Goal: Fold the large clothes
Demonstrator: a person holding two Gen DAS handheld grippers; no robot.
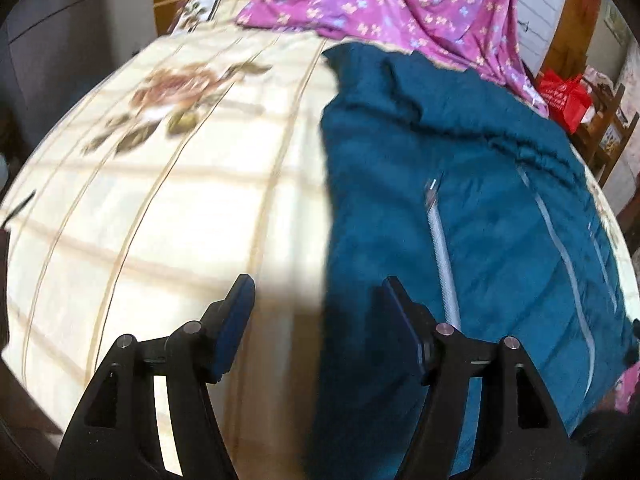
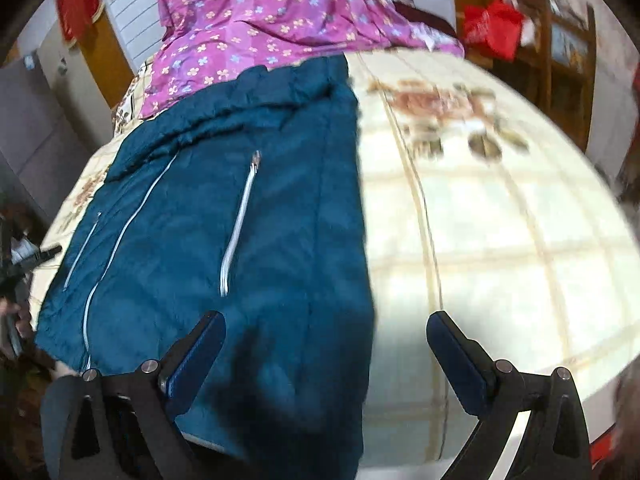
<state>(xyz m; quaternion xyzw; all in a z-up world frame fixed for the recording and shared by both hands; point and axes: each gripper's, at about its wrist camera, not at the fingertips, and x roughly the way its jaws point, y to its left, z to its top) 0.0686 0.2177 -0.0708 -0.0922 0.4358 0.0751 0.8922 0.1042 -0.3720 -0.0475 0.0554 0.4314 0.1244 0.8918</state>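
A large teal fleece jacket (image 1: 460, 184) with pale zippers lies flat on a bed; it also shows in the right wrist view (image 2: 224, 208). My left gripper (image 1: 318, 296) is open and empty, hovering above the jacket's left edge. My right gripper (image 2: 326, 332) is open and empty, hovering above the jacket's right edge near its hem. The jaws of both stand wide apart. Both views are blurred by motion.
The bed carries a cream checked sheet with rose prints (image 1: 160, 184) (image 2: 500, 220). A purple flowered cloth (image 1: 400, 0) (image 2: 260, 12) lies at the far end, touching the jacket's top. A red bag (image 1: 564, 94) (image 2: 496, 26) and wooden furniture (image 2: 560, 60) stand beside the bed.
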